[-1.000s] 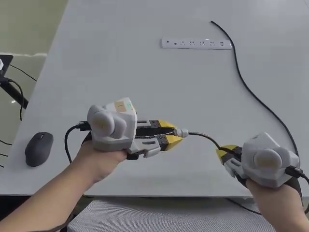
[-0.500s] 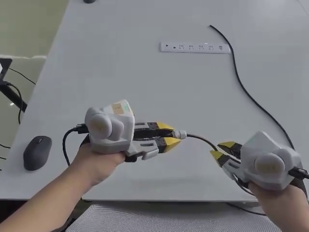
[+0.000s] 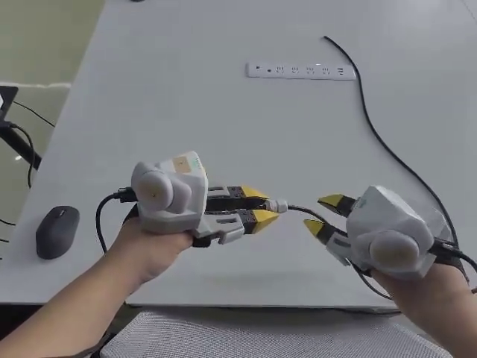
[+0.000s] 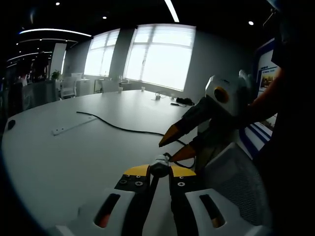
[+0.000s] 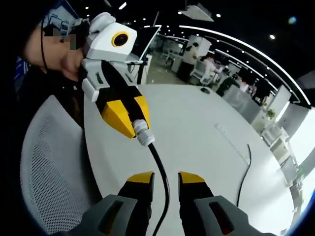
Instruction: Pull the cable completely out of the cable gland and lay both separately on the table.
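The left gripper [image 3: 267, 206] clamps the cable gland [image 3: 278, 205] over the table [image 3: 223, 112] edge, while the right gripper [image 3: 316, 212] straddles the cable [image 3: 298, 209] with jaws apart, seemingly not touching it, so pulling before they close would simply slip.

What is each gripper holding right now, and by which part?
The left gripper is shut on the cable gland, with its tips on the gland's body. The right gripper is open; the cable runs between its jaws, ungripped.

Your pale table [image 3: 186, 97] bears a white power strip [image 3: 301, 71] — black cable [image 3: 387, 149] passing its right end, mouse [image 3: 57, 232] well nearer you.
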`<action>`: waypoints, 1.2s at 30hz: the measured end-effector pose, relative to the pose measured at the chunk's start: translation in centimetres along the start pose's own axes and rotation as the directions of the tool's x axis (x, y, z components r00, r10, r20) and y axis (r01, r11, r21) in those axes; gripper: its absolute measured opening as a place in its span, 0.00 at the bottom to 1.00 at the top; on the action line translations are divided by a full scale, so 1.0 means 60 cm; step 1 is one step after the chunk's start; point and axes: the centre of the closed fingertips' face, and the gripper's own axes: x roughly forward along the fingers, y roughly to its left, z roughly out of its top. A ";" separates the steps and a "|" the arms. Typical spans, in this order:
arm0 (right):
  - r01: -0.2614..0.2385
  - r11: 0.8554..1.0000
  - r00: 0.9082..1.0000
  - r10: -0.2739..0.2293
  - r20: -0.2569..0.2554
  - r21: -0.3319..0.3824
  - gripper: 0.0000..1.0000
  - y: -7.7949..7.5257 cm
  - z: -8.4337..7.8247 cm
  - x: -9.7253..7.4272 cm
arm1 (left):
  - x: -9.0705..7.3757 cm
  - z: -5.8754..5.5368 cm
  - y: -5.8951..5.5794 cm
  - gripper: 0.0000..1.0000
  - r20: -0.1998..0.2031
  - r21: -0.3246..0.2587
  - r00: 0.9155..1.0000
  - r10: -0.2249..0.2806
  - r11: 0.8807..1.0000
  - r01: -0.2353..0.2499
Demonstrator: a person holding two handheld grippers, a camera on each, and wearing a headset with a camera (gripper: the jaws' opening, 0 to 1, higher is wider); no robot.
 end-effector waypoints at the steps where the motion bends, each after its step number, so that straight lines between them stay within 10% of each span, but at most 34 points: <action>1: -0.001 1.000 1.000 0.002 0.001 -0.019 0.14 0.001 0.004 0.001 | 0.000 0.000 0.000 0.15 -0.001 0.000 1.000 -0.001 1.000 0.001; 20: -0.027 0.989 0.999 0.031 0.024 -0.147 0.02 0.026 0.037 0.010 | 0.002 -0.004 -0.004 0.15 -0.005 -0.003 1.000 -0.008 1.000 0.008; 36: -0.014 0.997 1.000 0.015 0.012 -0.076 0.00 0.018 0.023 0.012 | 0.003 -0.002 -0.005 0.15 -0.001 -0.003 1.000 -0.008 1.000 0.008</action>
